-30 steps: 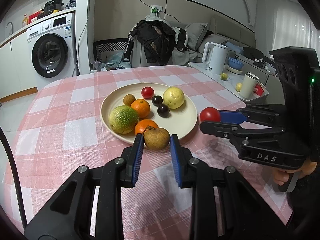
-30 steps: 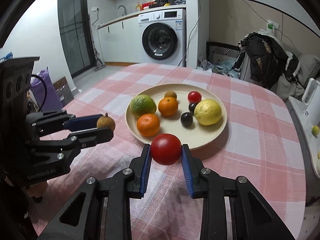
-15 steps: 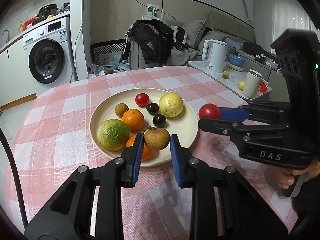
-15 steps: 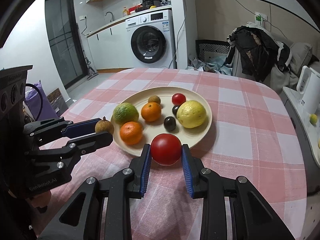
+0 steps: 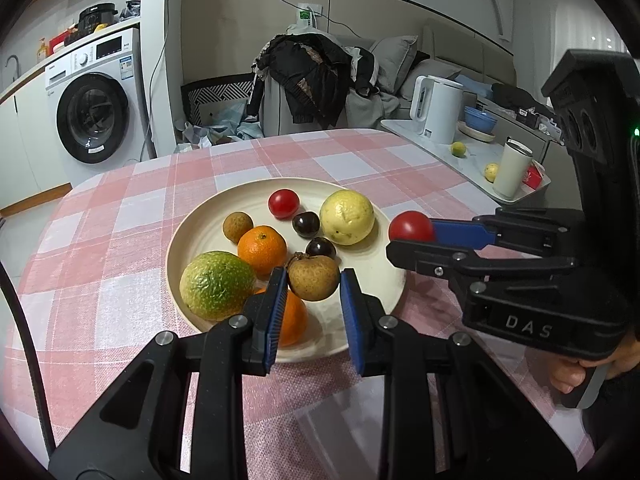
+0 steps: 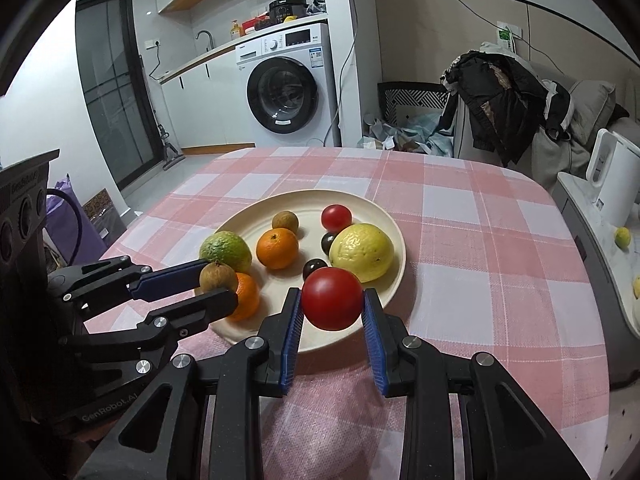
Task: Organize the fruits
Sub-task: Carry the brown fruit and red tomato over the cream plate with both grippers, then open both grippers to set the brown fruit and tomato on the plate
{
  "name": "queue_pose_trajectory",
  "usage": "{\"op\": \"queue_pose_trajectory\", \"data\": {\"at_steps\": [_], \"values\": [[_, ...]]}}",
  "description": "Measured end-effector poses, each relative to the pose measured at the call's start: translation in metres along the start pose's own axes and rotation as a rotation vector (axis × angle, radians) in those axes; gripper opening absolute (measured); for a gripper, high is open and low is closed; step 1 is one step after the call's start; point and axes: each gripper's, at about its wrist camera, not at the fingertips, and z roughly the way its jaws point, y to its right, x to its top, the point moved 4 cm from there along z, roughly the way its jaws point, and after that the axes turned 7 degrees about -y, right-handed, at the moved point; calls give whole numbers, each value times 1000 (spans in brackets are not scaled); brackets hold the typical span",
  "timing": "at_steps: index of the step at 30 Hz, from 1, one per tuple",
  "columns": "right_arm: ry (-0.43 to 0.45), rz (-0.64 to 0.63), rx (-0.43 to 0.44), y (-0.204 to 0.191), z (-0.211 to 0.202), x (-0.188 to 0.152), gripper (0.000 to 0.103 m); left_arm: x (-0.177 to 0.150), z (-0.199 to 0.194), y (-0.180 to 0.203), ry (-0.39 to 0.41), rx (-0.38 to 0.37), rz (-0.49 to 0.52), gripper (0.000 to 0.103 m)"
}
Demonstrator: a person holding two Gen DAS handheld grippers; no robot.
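Hovering over the cream round plate (image 5: 384, 300), the left gripper (image 5: 313, 282) grips a brown rough-skinned fruit (image 5: 313, 282), the right gripper (image 6: 332, 300) clamps a glossy red tomato (image 6: 332, 298), both seemingly poised for release among the plated fruit. Gripper bodies read "DAS" and "GenRobot.AI".

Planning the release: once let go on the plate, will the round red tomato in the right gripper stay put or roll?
The round red tomato looks smooth and near-spherical, so it will likely roll. The cream plate seems shallow; its rim may hardly stop it. The yellow citrus beside it could block it.
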Motion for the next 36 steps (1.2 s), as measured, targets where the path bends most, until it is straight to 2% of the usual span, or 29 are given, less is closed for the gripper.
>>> {"op": "queue_pose_trajectory", "data": {"at_steps": [19, 24, 26, 28, 30, 31, 32, 33, 36], "values": [[-35, 11, -9, 6, 23, -4, 31, -1, 9, 0, -10, 5, 6, 24], [-15, 7, -22, 7, 16, -4, 34, -1, 8, -1, -18, -4, -4, 24], [-9, 7, -21, 7, 12, -4, 40, -1, 4, -3, -17, -8, -14, 25], [-4, 3, -17, 5, 10, -5, 44, -1, -1, -7, -15, -2, -35, 34], [-3, -9, -15, 4, 8, -6, 46, -4, -9, -11, 4, 9, -51, 60], [-2, -14, -20, 4, 7, -7, 48, -6, -15, -14, 21, 20, -59, 67], [-2, -19, -28, 3, 6, -8, 50, -7, -19, -16, 33, 27, -62, 79], [-2, -20, -29, 3, 6, -10, 51, -9, -24, -17, 44, 33, -63, 85], [3, -12, -20, 3, 2, -13, 62, -14, -39, -23, 78, 53, -63, 88]]}}
